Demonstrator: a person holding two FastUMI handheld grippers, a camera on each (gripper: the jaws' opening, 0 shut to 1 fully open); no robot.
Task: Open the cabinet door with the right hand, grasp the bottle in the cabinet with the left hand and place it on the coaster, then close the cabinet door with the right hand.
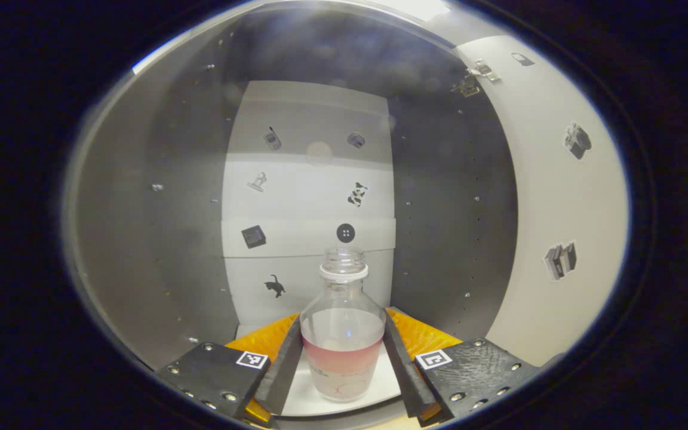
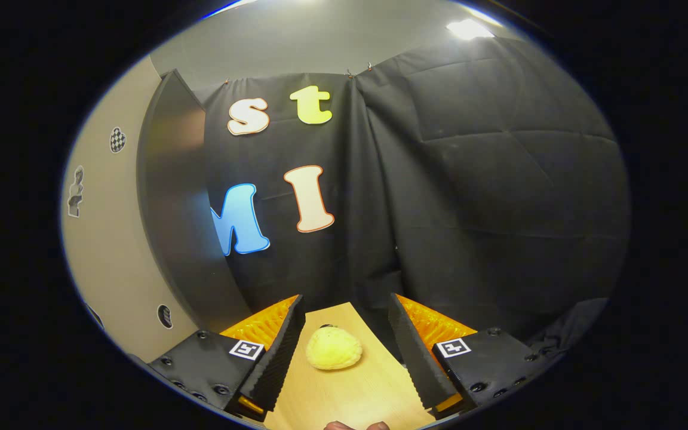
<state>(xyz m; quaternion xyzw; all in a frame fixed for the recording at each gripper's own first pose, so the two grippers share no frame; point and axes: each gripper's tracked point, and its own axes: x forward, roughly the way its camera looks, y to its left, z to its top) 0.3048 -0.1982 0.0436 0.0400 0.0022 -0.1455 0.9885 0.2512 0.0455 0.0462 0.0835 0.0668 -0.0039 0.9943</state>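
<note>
My left gripper reaches into the cabinet, jaws spread either side of the bottle on the shelf's front edge, flanking it for a squeeze, contact unclear. My right gripper waits spread and empty over the table, beside the open door, keeping clear.

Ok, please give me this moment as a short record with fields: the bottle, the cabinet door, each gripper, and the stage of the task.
bottle: bottle, clear, no cap, pinkish liquid in the lower part, upright on the cabinet floor
cabinet door: cabinet door open, swung to the right in the left gripper view
left gripper: left gripper inside the cabinet, fingers on both sides of the bottle; contact cannot be told
right gripper: right gripper open, above a wooden table, a yellow round object between its fingers, untouched
stage: door open, bottle not yet lifted
</note>
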